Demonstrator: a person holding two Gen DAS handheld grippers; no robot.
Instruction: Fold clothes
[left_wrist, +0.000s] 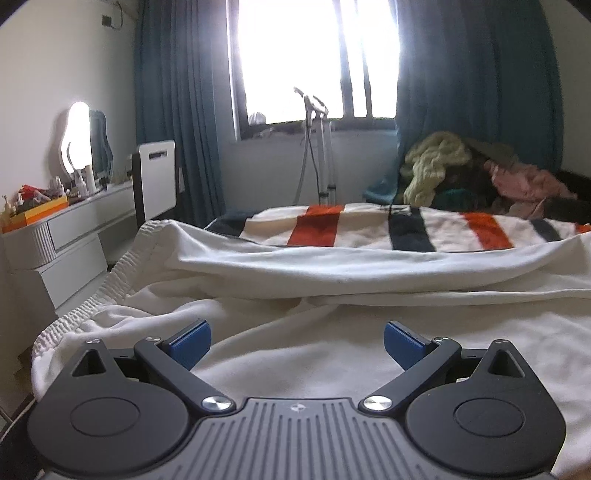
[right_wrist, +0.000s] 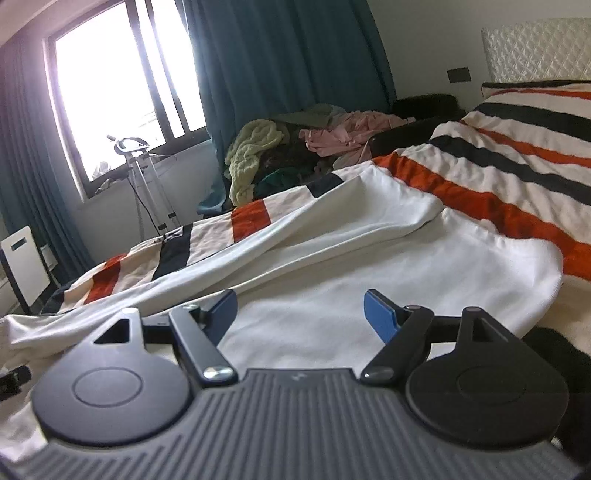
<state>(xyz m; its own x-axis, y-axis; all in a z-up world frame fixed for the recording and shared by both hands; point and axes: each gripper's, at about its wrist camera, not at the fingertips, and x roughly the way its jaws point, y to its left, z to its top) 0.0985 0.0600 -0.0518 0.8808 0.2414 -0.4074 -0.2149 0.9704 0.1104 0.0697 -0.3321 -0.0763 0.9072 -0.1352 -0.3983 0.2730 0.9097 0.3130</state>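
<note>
White cotton trousers with elastic waistband (left_wrist: 332, 273) lay spread on the striped bed blanket (right_wrist: 517, 166); left claw (left_wrist: 297, 341) and right claw (right_wrist: 299, 314) released, empty. Risk: pinching blanket along with cloth

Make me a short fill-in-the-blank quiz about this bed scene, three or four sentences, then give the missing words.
1. The garment spread on the bed is ____ in colour.
2. Both the left gripper and the right gripper have their fingers ____, holding nothing.
3. The blanket under the garment has black and ____ stripes.
4. The curtains beside the window are ____.

Missing words: white; open; orange; blue
</note>
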